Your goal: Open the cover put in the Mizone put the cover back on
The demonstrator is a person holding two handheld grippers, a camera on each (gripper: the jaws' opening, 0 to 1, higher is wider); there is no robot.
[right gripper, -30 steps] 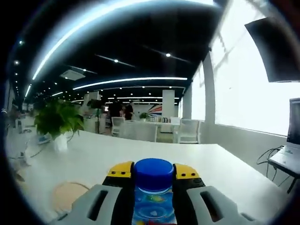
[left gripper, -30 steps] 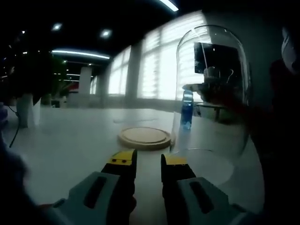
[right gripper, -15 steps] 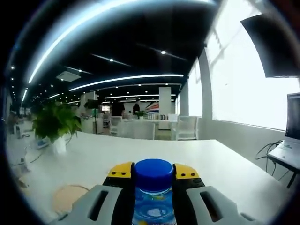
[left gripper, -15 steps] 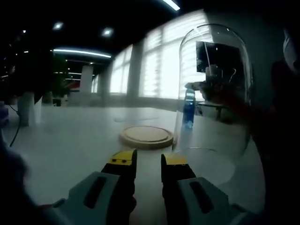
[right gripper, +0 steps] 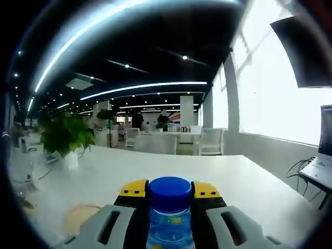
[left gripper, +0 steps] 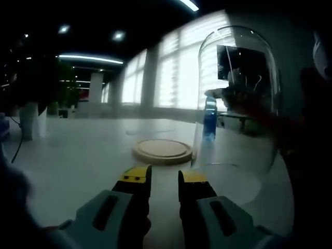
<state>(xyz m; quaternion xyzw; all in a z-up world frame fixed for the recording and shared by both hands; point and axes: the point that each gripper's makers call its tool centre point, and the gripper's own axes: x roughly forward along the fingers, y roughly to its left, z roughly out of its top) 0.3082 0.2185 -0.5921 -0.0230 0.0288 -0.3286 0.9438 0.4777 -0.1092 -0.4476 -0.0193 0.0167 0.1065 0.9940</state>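
Blue-capped and upright, the bottle [right gripper: 170, 218] is clamped at its neck between the jaws of your right gripper [right gripper: 170, 193], held up above the table [right gripper: 207, 176]. The round wooden base [left gripper: 162, 151] lies low and to the left of those jaws, so I'd bring the bottle left and down, long axis vertical. The glass cover [left gripper: 237, 104] stands on the table just right of the base. Your left gripper [left gripper: 164, 179] holds nothing, jaws slightly parted.

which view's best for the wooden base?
Left gripper view: the round wooden base lies whole on the white table, beside the glass cover. Right gripper view catches only part of it low left, cut off by the right gripper.
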